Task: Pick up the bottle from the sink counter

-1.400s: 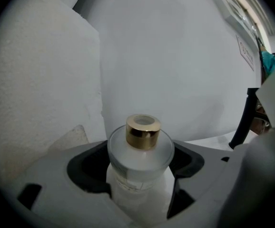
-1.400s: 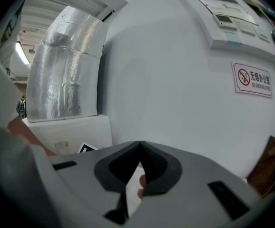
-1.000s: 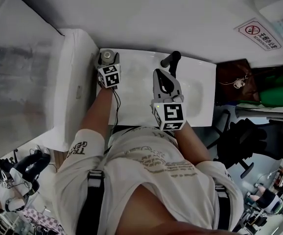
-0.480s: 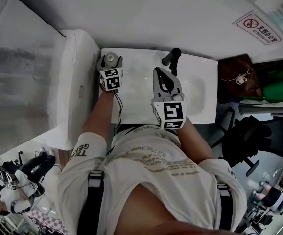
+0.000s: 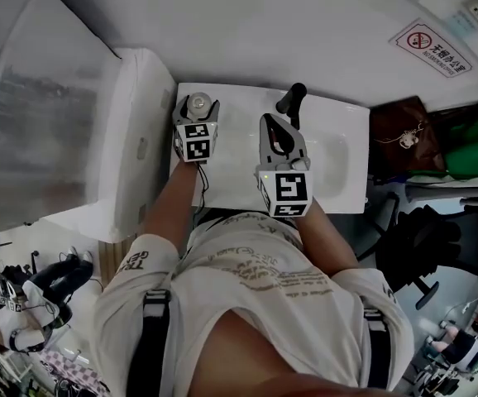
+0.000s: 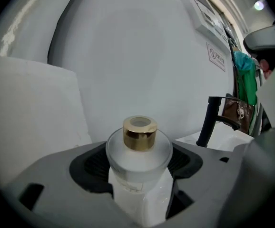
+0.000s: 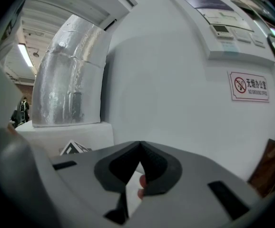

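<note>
**A:** At the left back corner of the tabletop, in the head view, the bottle sits between the jaws of the left claw.

**B:** And the other claw?

**A:** The right claw hangs over the middle of the sink, just in front of the black faucet and well apart from the bottle.

**B:** What does the left gripper view show?

**A:** The jaws are clamped on the frosted white body, just under the round shoulder. The gold cap stands up above them. The base is hidden, so I can't tell whether the bottle rests on the tabletop or hangs above it.

**B:** How will it handle?

**A:** I'd judge it glass or hard plastic: stiff, smooth, probably slick, and likely to break if it drops on that hard surface. It looks small and fairly light. The shoulder is wider than the body, so a hold just beneath it should keep the bottle from sliding down.

**B:** And the right gripper view?

**A:** The jaws are pressed together at the tips with nothing gripped. Past them is a plain white wall with a no-smoking sign, and a silver-wrapped duct to the left.

**B:** How much room is there?

**A:** It's tight. The wall is close behind, and a white ledge lies just left of the bottle. Straight up looks the freest way.
</note>
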`<state>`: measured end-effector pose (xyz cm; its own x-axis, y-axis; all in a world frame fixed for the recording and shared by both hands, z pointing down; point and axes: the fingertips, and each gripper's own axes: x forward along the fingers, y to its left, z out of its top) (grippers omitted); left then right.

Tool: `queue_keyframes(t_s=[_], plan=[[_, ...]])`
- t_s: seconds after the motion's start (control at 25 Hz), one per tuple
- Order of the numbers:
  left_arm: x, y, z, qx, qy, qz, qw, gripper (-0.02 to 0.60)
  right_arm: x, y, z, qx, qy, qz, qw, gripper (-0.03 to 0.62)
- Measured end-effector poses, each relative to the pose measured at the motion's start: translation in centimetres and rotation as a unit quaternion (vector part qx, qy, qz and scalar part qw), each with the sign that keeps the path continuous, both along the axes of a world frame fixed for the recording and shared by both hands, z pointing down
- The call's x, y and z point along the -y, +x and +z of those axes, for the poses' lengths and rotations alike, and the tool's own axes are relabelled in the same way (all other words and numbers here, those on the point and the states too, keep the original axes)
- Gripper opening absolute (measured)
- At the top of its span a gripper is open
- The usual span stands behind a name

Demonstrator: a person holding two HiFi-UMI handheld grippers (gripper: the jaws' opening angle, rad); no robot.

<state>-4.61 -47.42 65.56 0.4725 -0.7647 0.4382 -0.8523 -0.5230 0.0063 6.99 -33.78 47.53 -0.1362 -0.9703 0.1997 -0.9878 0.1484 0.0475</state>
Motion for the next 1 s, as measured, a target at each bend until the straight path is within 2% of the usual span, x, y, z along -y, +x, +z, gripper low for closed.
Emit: queue_keyframes(t_s=[0.32,0.56,0.8,1.0], plan=[[-2.1,-0.3,-5.5,-0.005,0.019,-0.02,0.9996,0.351,-0.2,-0.3,-1.0,0.016,0.019,-0.015,1.0,0.023],[-3.0,-2.1,-10.2,0.003,0.048,-0.045,0.9978,0.35,0.2,-1.4,-1.7,0.029,0.031,-0.036,0.998,0.023],[-4.0,-4.7,-13.9,0.003,0.054,-0.09,0.9945,0.35,1.2,-2.5,-2.6,0.039,0.044,-0.054,0.997,0.023],[-5.0,-5.7,-16.1,0.006,0.063,-0.103,0.9927,0.351,1.9,-3.3,-3.0,0.049,0.051,-0.066,0.995,0.023]])
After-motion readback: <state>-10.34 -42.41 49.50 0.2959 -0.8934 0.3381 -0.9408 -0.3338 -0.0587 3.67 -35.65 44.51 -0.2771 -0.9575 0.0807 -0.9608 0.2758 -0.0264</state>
